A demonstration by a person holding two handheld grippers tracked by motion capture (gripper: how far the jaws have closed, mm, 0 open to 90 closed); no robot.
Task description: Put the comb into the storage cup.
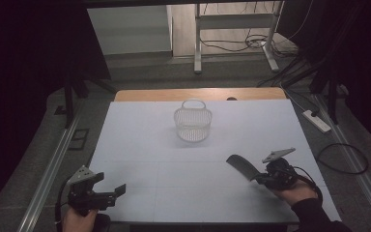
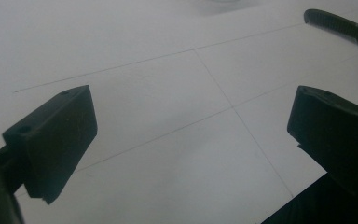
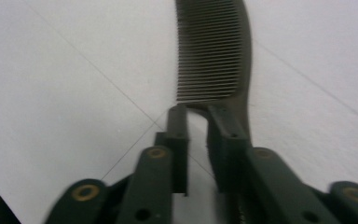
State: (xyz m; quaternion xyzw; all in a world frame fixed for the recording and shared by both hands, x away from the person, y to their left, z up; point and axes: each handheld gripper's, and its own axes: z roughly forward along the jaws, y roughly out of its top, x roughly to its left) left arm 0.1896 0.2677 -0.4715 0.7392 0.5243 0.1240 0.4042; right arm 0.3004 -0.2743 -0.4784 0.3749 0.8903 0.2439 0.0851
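While the comb (image 3: 214, 51) lies on the table (image 1: 140, 145), well short of the basket (image 1: 192, 123), the right gripper (image 3: 196, 114) is slightly parted, one jaw against the handle; left gripper (image 2: 191, 135) wide, empty. Transfer pending.

A white wire basket (image 1: 192, 124) is standing alone toward twelve o'clock on the desk (image 1: 140, 145), blocking only that spot. A dark comb (image 1: 242, 166) is jutting from the right claw (image 1: 257, 178) toward ten o'clock, occupying the near-right stretch. The left claw (image 1: 111, 192) is sitting at seven o'clock. Between them, the middle of the desk is lying open, with free passage on either side of the basket.
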